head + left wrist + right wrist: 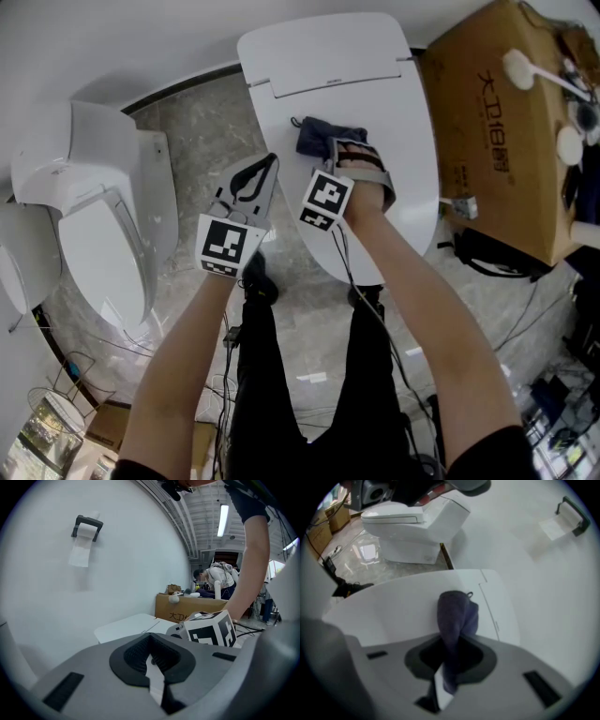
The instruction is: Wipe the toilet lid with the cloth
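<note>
The white toilet lid (366,84) lies shut in the middle of the head view. A dark blue cloth (322,136) rests on it near the hinge end. My right gripper (349,157) is shut on the near end of the cloth. The right gripper view shows the cloth (455,613) running from between the jaws of the right gripper (449,667) out onto the lid (389,606). Left of the lid, over the floor, my left gripper (265,169) hangs shut with nothing in it. In its own view the left gripper (152,660) points at the wall.
A second white toilet (94,206) stands at the left. A cardboard box (506,112) sits close on the lid's right, with a black bag (487,255) and cables on the marble floor (202,122). A paper holder (86,527) hangs on the wall.
</note>
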A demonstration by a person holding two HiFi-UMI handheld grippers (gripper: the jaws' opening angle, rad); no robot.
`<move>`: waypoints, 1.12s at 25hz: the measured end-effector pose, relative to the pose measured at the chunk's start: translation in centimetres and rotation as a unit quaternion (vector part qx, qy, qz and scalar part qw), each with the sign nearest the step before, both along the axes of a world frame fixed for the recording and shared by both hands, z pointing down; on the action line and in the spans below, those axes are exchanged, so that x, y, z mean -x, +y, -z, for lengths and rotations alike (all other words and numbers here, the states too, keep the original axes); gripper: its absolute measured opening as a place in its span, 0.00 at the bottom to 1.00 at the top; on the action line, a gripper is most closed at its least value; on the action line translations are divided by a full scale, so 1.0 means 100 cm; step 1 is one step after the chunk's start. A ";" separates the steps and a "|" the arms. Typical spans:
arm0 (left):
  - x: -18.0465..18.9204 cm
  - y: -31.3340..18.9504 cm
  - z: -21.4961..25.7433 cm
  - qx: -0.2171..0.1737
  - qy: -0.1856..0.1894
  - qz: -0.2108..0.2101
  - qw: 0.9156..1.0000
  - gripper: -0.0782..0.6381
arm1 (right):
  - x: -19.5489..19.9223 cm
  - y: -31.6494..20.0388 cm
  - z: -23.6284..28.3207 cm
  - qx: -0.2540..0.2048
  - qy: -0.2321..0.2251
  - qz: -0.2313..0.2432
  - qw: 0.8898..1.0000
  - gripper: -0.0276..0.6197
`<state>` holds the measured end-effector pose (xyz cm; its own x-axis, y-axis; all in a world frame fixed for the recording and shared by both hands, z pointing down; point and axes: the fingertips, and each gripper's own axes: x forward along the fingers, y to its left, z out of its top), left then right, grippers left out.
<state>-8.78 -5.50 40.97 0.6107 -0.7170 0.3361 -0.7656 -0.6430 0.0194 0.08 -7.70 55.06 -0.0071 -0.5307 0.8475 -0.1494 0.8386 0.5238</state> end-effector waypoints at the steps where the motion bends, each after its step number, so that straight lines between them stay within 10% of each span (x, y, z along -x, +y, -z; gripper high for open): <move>1: 0.001 0.000 0.000 0.000 0.000 0.001 1.000 0.13 | 0.004 0.001 0.000 0.000 -0.001 0.003 1.000 0.15; 28: 0.011 -0.010 0.007 -0.002 0.011 0.011 1.000 0.13 | 0.077 0.026 0.002 0.023 -0.033 0.052 0.998 0.15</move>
<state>-9.86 -6.48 40.24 0.6023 -0.7312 0.3202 -0.7786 -0.6266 0.0334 -7.66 -5.11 54.91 -0.1163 -0.4847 0.8669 -0.0938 0.8743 0.4763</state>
